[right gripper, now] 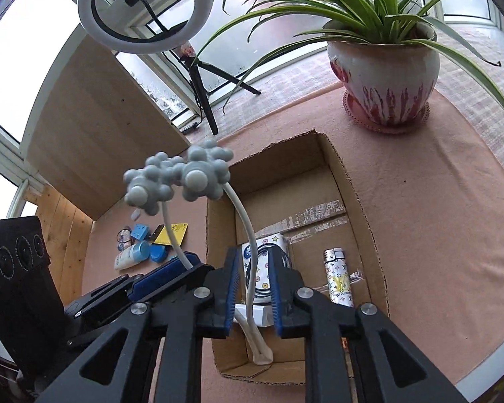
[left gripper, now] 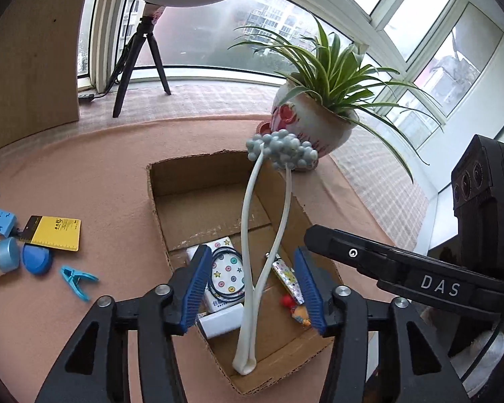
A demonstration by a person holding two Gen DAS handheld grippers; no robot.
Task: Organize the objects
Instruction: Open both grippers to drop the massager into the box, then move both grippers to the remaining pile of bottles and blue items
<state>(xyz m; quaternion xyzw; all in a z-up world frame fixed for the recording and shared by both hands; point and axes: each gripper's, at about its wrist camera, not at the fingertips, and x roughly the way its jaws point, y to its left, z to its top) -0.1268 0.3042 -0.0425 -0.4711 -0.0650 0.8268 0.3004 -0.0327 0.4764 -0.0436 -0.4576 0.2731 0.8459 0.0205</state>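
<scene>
1. the white two-stemmed massager (left gripper: 252, 235) stands with its joined base in the cardboard box (left gripper: 218, 168), its knobbed grey heads above the rim.
2. left gripper (left gripper: 250, 288): released, pads clear of both stems.
3. right gripper (right gripper: 252, 288): released, one stem between the pads, untouched.
4. a patterned lighter (right gripper: 339, 278) lies in the box.

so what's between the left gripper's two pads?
Left wrist view: the white two-armed massager, foot resting in the cardboard box. The left gripper is open, pads clear of it.
</scene>
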